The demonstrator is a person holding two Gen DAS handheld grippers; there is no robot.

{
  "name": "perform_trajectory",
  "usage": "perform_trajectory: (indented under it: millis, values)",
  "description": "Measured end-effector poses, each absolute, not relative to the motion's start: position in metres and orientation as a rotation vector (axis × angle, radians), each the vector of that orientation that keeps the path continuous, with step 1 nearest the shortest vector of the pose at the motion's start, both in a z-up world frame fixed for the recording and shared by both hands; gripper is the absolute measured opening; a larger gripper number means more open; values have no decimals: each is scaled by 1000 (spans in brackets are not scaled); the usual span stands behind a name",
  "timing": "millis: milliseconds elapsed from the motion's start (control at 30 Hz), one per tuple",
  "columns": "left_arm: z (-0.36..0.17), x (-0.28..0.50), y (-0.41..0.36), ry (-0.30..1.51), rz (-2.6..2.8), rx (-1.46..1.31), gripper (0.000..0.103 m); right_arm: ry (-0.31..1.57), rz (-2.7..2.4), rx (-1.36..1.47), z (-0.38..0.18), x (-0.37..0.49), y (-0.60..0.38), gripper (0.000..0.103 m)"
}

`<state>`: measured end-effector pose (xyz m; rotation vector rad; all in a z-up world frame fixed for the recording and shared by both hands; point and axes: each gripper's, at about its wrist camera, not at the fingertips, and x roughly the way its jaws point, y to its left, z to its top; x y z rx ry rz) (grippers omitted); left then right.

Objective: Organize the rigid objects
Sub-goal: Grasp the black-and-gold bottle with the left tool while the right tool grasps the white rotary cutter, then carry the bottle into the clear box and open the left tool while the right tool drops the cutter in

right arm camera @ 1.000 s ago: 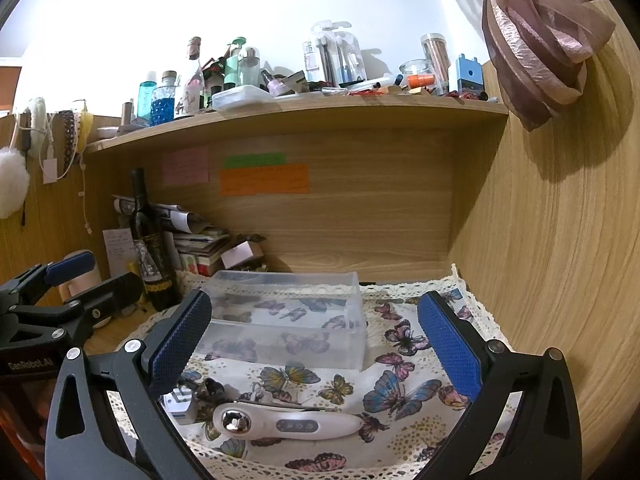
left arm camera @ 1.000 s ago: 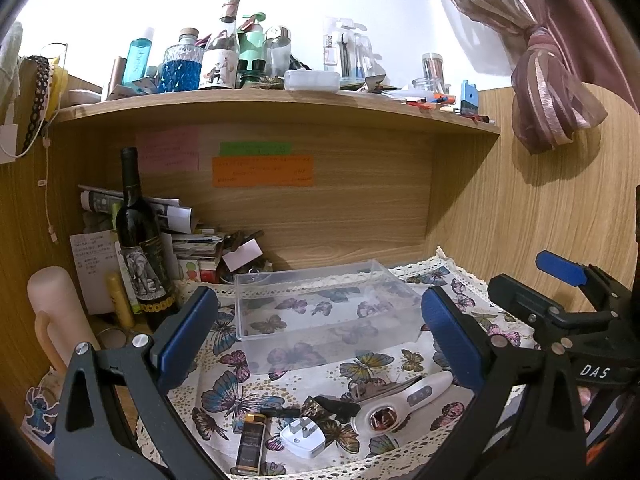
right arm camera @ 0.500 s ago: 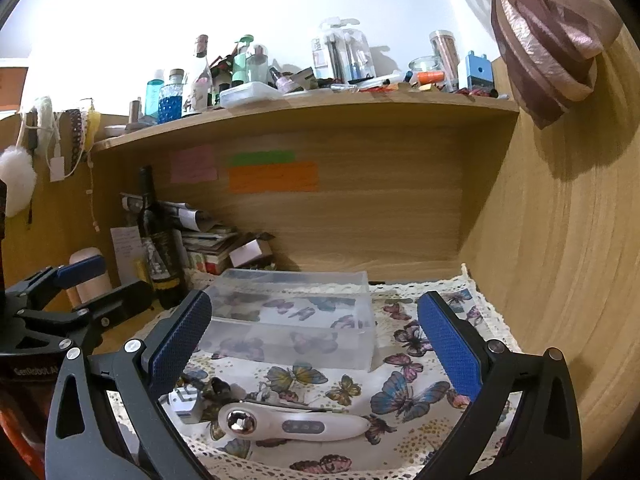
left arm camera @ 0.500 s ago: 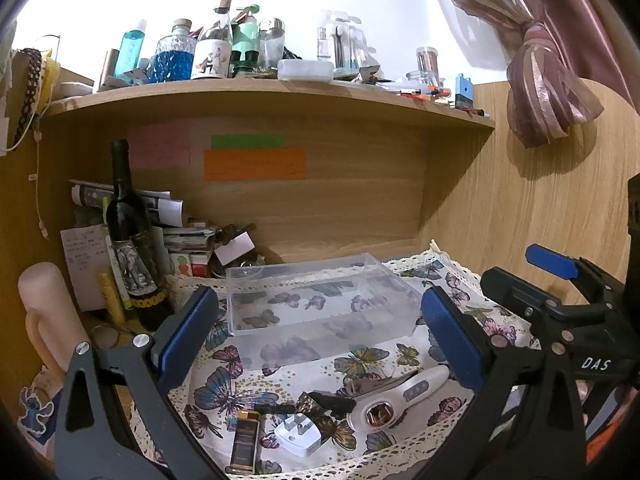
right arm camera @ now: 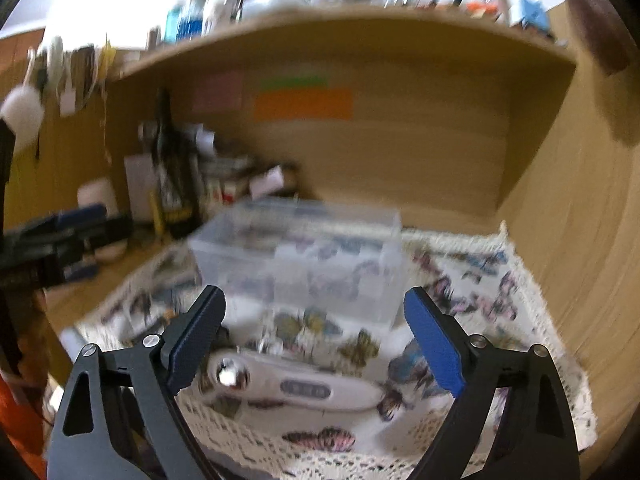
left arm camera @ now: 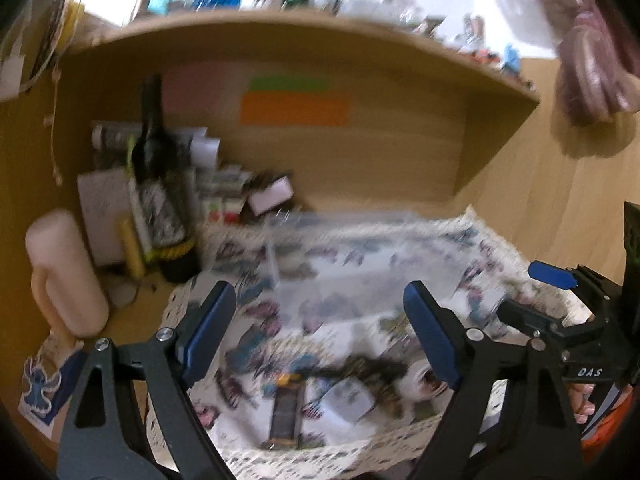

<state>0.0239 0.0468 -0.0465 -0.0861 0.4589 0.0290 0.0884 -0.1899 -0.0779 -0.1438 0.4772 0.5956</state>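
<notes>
Both views are motion-blurred. A clear plastic box (right arm camera: 304, 256) stands empty on the butterfly cloth (right arm camera: 472, 292); it also shows in the left wrist view (left arm camera: 352, 256). In front of it lie a white handheld device (right arm camera: 296, 384), a white plug adapter (left arm camera: 348, 398), a dark lighter (left arm camera: 285, 412) and a black clip-like item (left arm camera: 376, 368). My left gripper (left arm camera: 318, 336) is open and empty above the small items. My right gripper (right arm camera: 316, 340) is open and empty just above the white device. The right gripper also shows at the left view's right edge (left arm camera: 560, 304).
A dark wine bottle (left arm camera: 158, 184), papers and small boxes (left arm camera: 232, 196) crowd the back left corner. A pale pink container (left arm camera: 66, 272) stands at the left. Bottles line the upper shelf (left arm camera: 280, 28). A wooden side wall (right arm camera: 580, 220) closes the right.
Both grippers have dropped and moved forward toward the items at the cloth's front; their jaws stand a little narrower. The objects have not moved.
</notes>
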Motion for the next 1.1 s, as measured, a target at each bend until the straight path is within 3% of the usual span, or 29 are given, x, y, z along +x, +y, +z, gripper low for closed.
perform_trajectory:
  millis: [400,633,733,800,1067,1100]
  values:
    - [-130,27,81,759,72,-133,72,708,713,-291,-132,103,-158,91]
    - [-141,31,75,798,41,-69,66,726,740,-361,-130,114,-140,89]
    - [-143,40,71,813,33,-36,56,739,773,-404,-130,119,-130,87]
    - [-146,46,70,829,23,-27,43,759,787,-432,-133,122,-124,74]
    - [-150,55,65,825,-10,2,37,719,745,-464,-136,117,-121,53]
    - [-151,55,65,816,-16,3,28,704,737,-457,-134,116,-124,46]
